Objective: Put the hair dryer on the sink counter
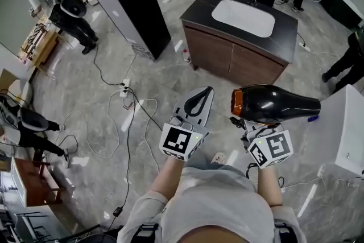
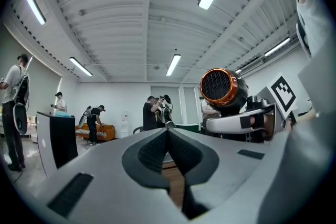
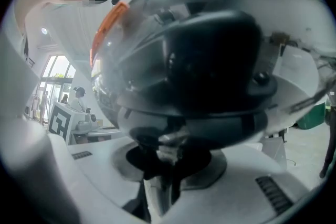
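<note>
A polished grey floor veined like marble, strewn with black cables, is seen beneath the dark sink counter, whose matt top is set with a white rounded basin over brown wood-grain cabinet doors. The hair dryer is held level in the air, well apart from the counter. Its handle is pinched from below between the jaws of the right gripper, and its body lies crosswise above them. The left gripper is held just beside it with its jaws pressed together at the tips and nothing between them.

The step in hand is judged to be the carry toward the counter; nothing has yet been set down. For the next move, the gap to the cabinet must be closed and the dryer lowered onto the bare top beside the basin, not into the bowl. The dryer's barrel is glossy black and rounded, so some rolling may be expected on release. A copper-orange ring is seen around its mesh grille.
</note>
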`<state>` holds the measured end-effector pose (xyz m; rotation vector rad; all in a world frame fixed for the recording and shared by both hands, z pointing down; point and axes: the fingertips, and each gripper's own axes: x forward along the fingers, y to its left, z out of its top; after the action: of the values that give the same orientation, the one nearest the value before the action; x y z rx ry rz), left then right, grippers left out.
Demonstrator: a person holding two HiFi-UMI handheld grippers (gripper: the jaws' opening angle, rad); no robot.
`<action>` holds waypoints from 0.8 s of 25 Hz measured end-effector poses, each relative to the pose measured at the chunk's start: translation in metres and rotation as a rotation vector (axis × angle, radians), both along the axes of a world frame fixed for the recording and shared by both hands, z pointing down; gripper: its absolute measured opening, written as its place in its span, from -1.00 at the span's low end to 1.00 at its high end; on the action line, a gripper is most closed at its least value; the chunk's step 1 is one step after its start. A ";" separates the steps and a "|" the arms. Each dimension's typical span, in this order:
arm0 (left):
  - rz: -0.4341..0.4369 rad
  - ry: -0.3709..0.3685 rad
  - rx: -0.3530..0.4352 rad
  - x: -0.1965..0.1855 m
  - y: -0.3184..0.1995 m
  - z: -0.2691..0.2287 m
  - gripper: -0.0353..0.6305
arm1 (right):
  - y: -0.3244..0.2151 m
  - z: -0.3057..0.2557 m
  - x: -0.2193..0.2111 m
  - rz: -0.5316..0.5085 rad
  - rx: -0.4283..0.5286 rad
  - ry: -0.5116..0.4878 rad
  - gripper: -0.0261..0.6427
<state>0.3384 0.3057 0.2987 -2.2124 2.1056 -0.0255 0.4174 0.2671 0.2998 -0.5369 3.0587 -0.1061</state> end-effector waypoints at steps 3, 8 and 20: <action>-0.004 -0.005 -0.008 -0.013 -0.009 0.004 -0.86 | -0.008 0.006 -0.013 -0.003 -0.012 0.002 -0.53; 0.015 0.008 0.002 -0.039 -0.028 0.008 -0.86 | -0.024 0.011 -0.037 0.008 -0.031 0.003 -0.53; 0.124 0.024 -0.002 -0.146 -0.078 0.005 -0.86 | -0.064 0.007 -0.140 0.121 -0.028 0.011 -0.53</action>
<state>0.1923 0.2274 0.3035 -2.3515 1.9761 0.0081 0.2773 0.2035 0.3071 -0.7248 3.0298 -0.1424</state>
